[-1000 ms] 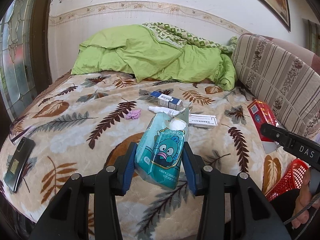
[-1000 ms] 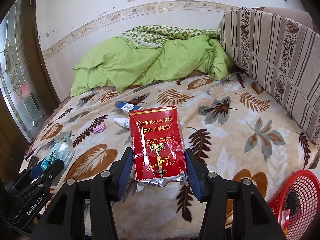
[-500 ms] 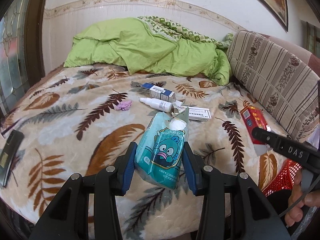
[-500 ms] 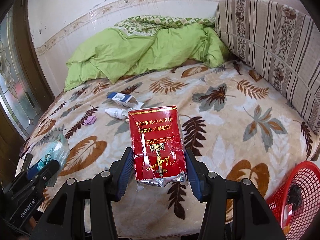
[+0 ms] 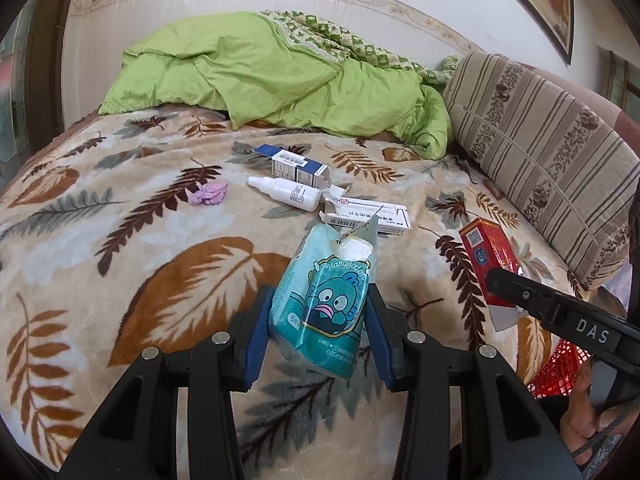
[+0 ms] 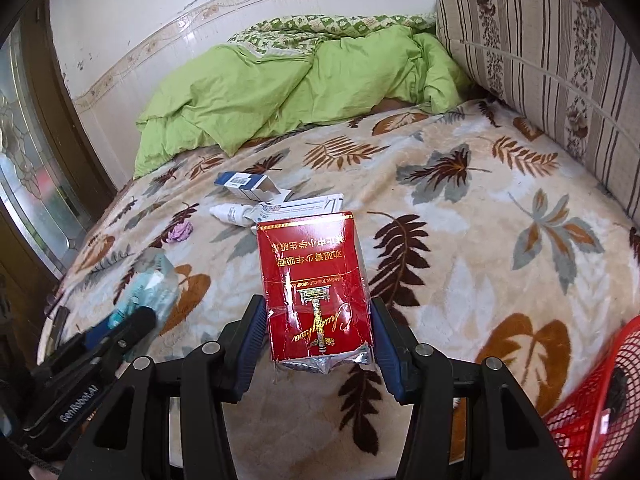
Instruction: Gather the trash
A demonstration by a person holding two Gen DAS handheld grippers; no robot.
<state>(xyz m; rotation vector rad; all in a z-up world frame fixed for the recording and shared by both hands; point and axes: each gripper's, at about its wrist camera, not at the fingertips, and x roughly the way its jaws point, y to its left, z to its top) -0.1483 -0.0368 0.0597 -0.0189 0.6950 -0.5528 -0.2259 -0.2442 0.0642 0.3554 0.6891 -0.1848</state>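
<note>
My left gripper [image 5: 318, 332] is shut on a teal tissue packet [image 5: 322, 304] with a cartoon face, held above the bed. My right gripper [image 6: 318, 340] is shut on a red cigarette pack [image 6: 316, 284]; the pack also shows in the left wrist view [image 5: 486, 260]. On the leaf-print blanket [image 5: 120, 240] lie a blue-white box [image 5: 298, 166], a white bottle [image 5: 286, 194], a flat white box [image 5: 372, 216] and a purple crumpled scrap [image 5: 208, 194]. A red mesh basket [image 6: 596, 412] stands at the bed's lower right edge.
A green quilt [image 5: 280, 80] is heaped at the far end of the bed. A striped cushion [image 6: 560, 48] lines the right side. A glass door [image 6: 28, 184] is at the left. The left gripper shows in the right wrist view [image 6: 100, 344].
Both grippers moved forward over the bed, toward the items on the blanket, still holding their items. The phone at the left edge has left the left wrist view.
</note>
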